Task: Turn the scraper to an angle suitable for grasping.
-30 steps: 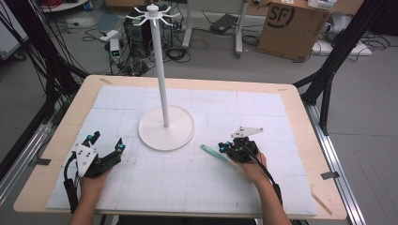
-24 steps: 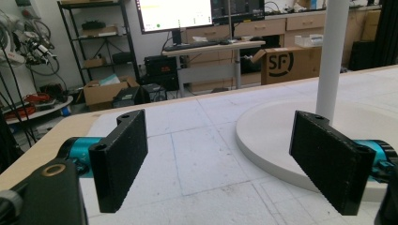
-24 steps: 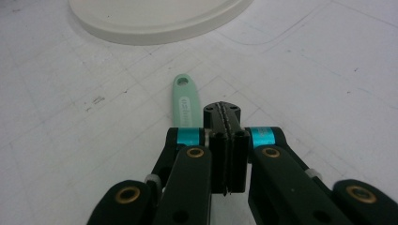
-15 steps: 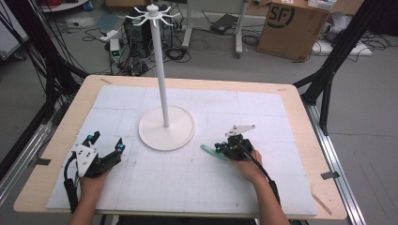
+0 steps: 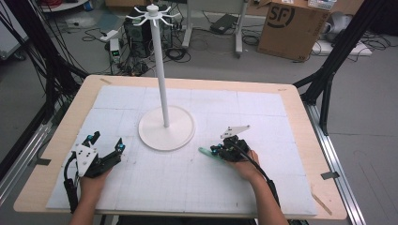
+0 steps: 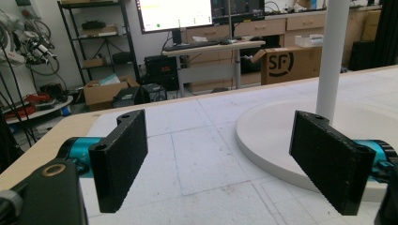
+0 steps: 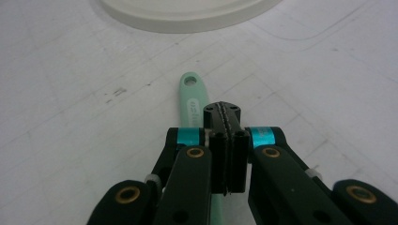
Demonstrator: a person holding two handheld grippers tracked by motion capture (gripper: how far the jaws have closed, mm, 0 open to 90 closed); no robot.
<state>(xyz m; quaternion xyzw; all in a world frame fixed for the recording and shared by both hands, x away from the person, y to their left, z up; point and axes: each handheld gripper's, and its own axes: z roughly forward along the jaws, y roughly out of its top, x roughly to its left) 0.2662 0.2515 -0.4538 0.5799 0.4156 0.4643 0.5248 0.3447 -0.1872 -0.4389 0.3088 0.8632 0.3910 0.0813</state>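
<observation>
Since the earlier frames, the right gripper (image 5: 217, 151) has carried the mint-green handled utensil (image 5: 205, 152) a little leftward, toward the base of the white hanging stand (image 5: 165, 127); the left gripper (image 5: 106, 146) rests where it was.

From the high view, the utensil's handle tip pokes out left of the right gripper, near the stand's round base but not touching it. The stand's pole rises to a ring of hooks (image 5: 153, 12) at the top. The left gripper sits on the white gridded mat (image 5: 263, 117) with jaws spread wide, holding nothing.

Along the left gripper view, the two black jaws stand far apart, with the stand's base (image 6: 272, 129) and pole (image 6: 333, 51) just ahead to the right. A monitor (image 6: 174, 14), shelves and a cardboard box (image 6: 281, 63) lie beyond the table.

Through the right gripper view, the jaws are pressed together on the green handle (image 7: 193, 101), whose end hole (image 7: 189, 81) points toward the base. The mat below shows faint grid lines and a few dark scuffs.

I judge the step to be transport after pickup; hanging would next call for lifting high and lining that hole with a hook.
</observation>
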